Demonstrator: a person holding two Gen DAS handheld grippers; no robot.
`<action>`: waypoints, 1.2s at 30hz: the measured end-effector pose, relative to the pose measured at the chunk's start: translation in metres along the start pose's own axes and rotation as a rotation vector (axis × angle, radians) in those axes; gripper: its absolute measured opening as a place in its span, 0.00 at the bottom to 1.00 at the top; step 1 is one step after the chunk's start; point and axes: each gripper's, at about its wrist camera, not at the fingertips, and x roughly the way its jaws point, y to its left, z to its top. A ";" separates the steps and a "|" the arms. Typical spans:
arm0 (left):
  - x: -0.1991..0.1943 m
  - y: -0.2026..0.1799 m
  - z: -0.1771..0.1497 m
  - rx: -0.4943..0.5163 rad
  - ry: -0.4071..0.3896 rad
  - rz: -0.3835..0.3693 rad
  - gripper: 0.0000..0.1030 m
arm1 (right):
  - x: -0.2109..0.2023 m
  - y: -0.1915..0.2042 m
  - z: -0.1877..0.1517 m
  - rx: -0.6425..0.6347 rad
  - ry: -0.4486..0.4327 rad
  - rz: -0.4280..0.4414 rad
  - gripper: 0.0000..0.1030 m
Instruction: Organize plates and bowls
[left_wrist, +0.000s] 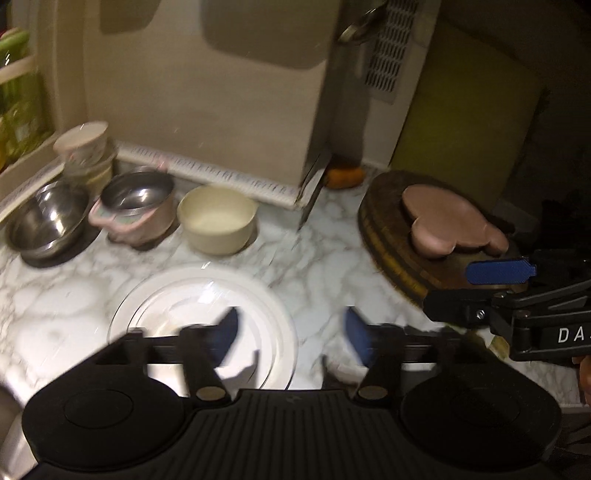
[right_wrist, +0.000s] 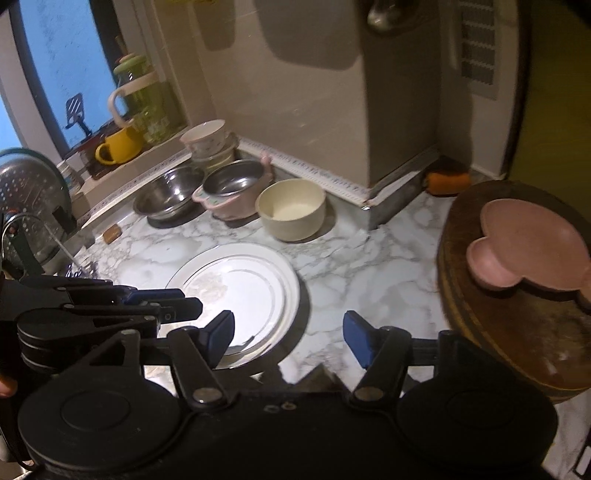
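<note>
Two grippers, both empty. Left gripper (left_wrist: 291, 341) has jaws spread apart with nothing between the pads, hanging over the near edge of the white plate (left_wrist: 207, 325). Right gripper (right_wrist: 288, 339) likewise wide apart, nothing clamped, just right of that plate's near rim.

White plate (right_wrist: 243, 288) lies flat on the marble counter (right_wrist: 369, 266); use it as landmark. Behind it: cream bowl (right_wrist: 291, 208), closest. Left of the cream bowl, touching or nearly so: pink bowl with steel insert (right_wrist: 232, 194), then a steel bowl (right_wrist: 170, 197). Behind those, a stack of small patterned bowls (right_wrist: 208, 146) by the wall. Well right of the plate: round wooden board (right_wrist: 517, 314) carrying a pink mouse-shaped dish (right_wrist: 532, 254).

Step in hand, as judged: between picks. Plate looks set down and let go, no item yet chosen. Task roughly midway; bowls sit grouped at the back, pink dish apart on the board.

Next move likely calls for the right gripper to reach right to the pink dish, approach its raised rim edge-on, pinch the rim, lift clear of the board. Shallow rim, so slip risk.
</note>
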 end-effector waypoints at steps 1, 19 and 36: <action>0.003 -0.006 0.004 0.009 -0.011 -0.002 0.70 | -0.003 -0.006 0.002 0.001 -0.009 -0.010 0.70; 0.098 -0.090 0.087 0.087 -0.009 -0.067 0.99 | -0.021 -0.181 0.051 0.163 -0.033 -0.254 0.95; 0.209 -0.159 0.123 0.222 0.120 -0.113 1.00 | 0.035 -0.310 0.058 0.328 0.111 -0.372 0.97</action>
